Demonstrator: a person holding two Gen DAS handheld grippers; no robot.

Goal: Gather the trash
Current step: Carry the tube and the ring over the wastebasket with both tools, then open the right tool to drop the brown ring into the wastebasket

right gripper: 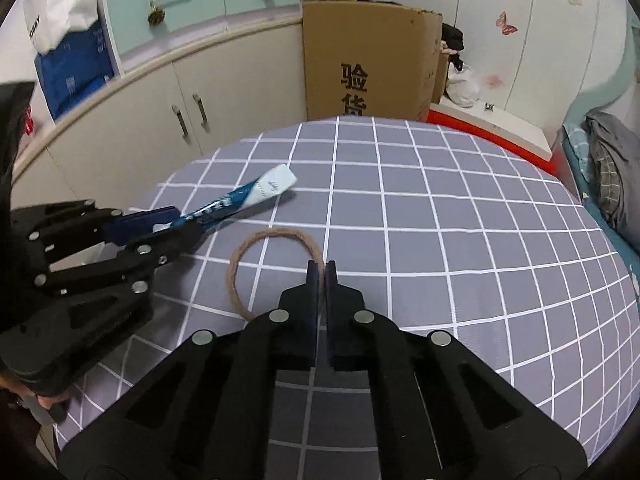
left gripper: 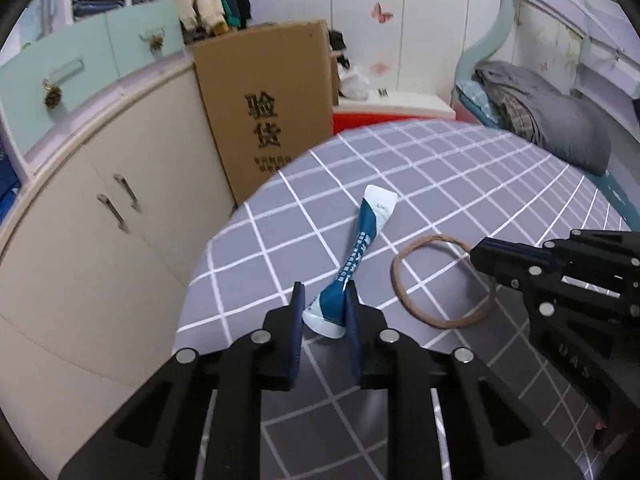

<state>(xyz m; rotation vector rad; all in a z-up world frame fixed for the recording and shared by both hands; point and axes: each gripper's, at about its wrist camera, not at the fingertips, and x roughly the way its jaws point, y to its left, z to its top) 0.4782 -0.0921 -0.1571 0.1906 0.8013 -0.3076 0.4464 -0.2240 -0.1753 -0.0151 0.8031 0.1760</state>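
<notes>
A twisted blue and white sachet wrapper [left gripper: 364,240] lies on the grey checked tablecloth [left gripper: 440,168]. My left gripper [left gripper: 325,292] is shut on its near end, the pads pinching it from both sides. In the right wrist view the wrapper [right gripper: 260,192] sticks out of the left gripper [right gripper: 188,226] toward the far side. A tan elastic ring [left gripper: 440,324] lies to the wrapper's right. My right gripper [right gripper: 321,268] is shut on the right side of that ring [right gripper: 276,233], which disappears between the fingertips. The left wrist view shows the right gripper [left gripper: 478,256] reaching in from the right edge.
A tall cardboard box [left gripper: 272,100] stands behind the table, with cream cabinets [left gripper: 100,200] to the left and a red-edged platform [right gripper: 500,136] behind. A bed with grey bedding [left gripper: 560,120] lies at the right. A hand [right gripper: 44,400] shows at the lower left.
</notes>
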